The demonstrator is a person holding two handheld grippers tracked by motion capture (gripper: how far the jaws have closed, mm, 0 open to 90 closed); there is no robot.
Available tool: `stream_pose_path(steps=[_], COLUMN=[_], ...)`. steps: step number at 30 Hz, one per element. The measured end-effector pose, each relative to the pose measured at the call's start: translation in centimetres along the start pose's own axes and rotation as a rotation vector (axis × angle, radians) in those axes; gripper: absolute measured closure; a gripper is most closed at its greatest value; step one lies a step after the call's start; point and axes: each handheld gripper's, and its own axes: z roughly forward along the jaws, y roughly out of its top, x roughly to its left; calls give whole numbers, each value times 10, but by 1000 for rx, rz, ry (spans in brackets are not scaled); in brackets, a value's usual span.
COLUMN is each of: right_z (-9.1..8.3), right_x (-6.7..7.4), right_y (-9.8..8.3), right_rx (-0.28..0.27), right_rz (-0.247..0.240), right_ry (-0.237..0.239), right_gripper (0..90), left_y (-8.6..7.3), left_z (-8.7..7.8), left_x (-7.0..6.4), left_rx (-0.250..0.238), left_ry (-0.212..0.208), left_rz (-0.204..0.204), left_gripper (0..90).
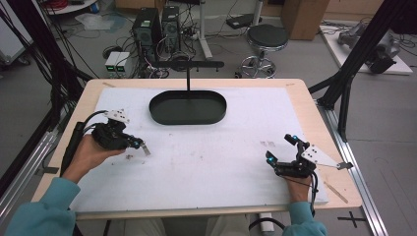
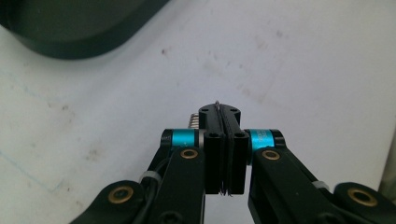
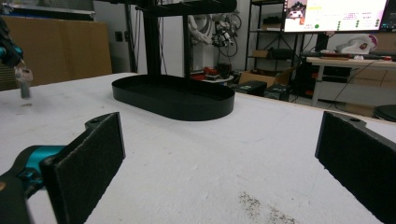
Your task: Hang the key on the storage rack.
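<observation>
Keys (image 1: 146, 149) hang pinched in your left gripper (image 1: 139, 144), its jaws pressed together on them, just above the white mat (image 1: 206, 162) near its left edge. Your right gripper (image 1: 279, 151) rests near the right edge, jaws spread. The black tray (image 1: 188, 108) sits toward the far edge.

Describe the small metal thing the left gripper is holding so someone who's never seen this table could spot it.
Start at the white mat and its black oval tray. Toward the person and left of the tray, the left gripper is shut on a small silvery key hanging from its tips. It is the one shiny metal piece over the mat.
</observation>
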Motion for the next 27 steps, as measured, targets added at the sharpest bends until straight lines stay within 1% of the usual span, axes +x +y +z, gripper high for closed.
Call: stream_pose_path(steps=[1, 2, 3, 6, 7, 8, 10, 15, 18, 19, 22, 23, 25, 27], right_z=[0, 0, 0, 0, 0, 0, 0, 0, 0, 0, 0, 0, 0, 0], right_x=[0, 0, 0, 0, 0, 0, 0, 0, 0, 0, 0, 0, 0, 0], right_y=[0, 0, 0, 0, 0, 0, 0, 0, 0, 0, 0, 0, 0, 0], right_rx=[0, 0, 0, 2, 2, 1, 2, -1, -1, -1, -1, 0, 0, -1], right_rz=[0, 0, 2, 3, 2, 3, 3, 2, 1, -2, 4, 6, 6, 4], right_ry=[0, 0, 0, -1, -2, 0, -1, -1, 0, -2, 0, -1, 0, -1], right_gripper=[6, 6, 6, 6, 6, 6, 6, 6, 6, 6, 6, 6, 6, 6], left_y=[1, 2, 3, 6, 8, 10, 14, 30, 40, 44, 55, 60, 67, 76], left_z=[-2, -4, -6, -10, -12, -14, -17, -23, -24, -24, -24, -24, -25, -26], left_x=[0, 1, 1, 4, 5, 6, 8, 14, 17, 19, 22, 23, 26, 29], left_rx=[-25, -54, -79, -155, -190, -225, -256, -340, -378, -390, -400, -411, -405, -409], left_ry=[6, -2, 3, 5, 3, 0, 6, 15, 17, 7, 12, 9, 20, 22], left_rz=[3, -6, -17, -29, -30, -42, -37, -22, -12, -14, 4, 8, 20, 29], left_gripper=[883, 883, 883, 883, 884, 884, 883, 883, 883, 883, 883, 883, 883, 883])
